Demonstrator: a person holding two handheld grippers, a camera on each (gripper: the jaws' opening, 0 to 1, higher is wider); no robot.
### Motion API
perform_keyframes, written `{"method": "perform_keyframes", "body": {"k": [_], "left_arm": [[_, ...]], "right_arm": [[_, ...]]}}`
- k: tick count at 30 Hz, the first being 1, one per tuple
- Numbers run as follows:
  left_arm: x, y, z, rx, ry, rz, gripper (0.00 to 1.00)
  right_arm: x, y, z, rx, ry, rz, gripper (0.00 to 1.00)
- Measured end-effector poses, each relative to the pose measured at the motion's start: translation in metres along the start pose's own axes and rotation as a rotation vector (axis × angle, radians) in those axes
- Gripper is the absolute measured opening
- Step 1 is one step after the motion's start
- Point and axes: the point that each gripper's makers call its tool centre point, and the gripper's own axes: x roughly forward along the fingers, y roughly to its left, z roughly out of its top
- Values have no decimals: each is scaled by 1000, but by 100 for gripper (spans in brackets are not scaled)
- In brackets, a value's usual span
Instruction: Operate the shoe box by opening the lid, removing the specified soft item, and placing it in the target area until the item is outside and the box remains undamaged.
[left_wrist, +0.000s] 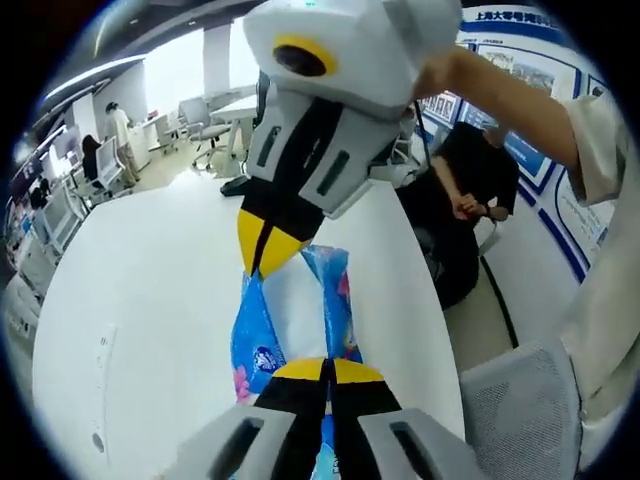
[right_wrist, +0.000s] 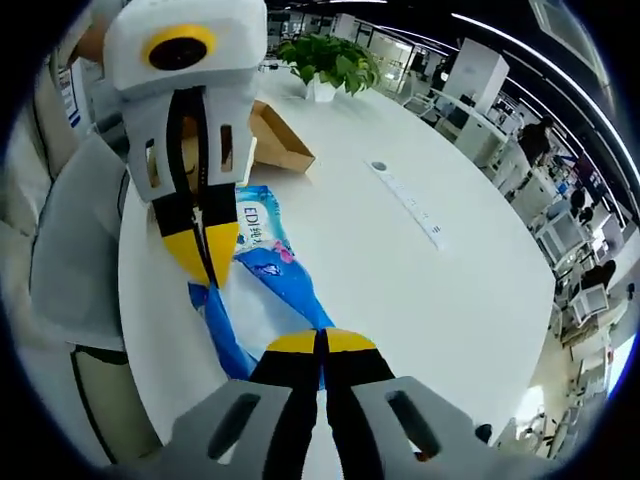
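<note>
Blue soft tissue pack (left_wrist: 292, 320) held stretched between both grippers above the white worktop (left_wrist: 140, 300), already outside the shoe box (right_wrist: 272, 140).

Each gripper pinches one end: the left gripper (left_wrist: 325, 372) has its jaws clenched on the near edge, and the right gripper (right_wrist: 322, 345) grasps the opposite end likewise. To set it down well, I judge both should lower together and level, keeping the wrap slack enough not to tear, then let go once it rests flat. The grippers face each other, tips angled downward; the open cardboard box sits beyond, near a potted plant (right_wrist: 325, 60).
</note>
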Motion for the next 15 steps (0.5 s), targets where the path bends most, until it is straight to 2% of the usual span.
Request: {"method": "perform_keyframes", "body": {"k": [6, 15], "left_arm": [[18, 10, 2, -5, 9, -13, 0], [41, 21, -7, -26, 27, -25, 0]], "right_arm": [[8, -9, -15, 3, 29, -3, 0], [26, -14, -39, 10, 75, 10, 0]]}}
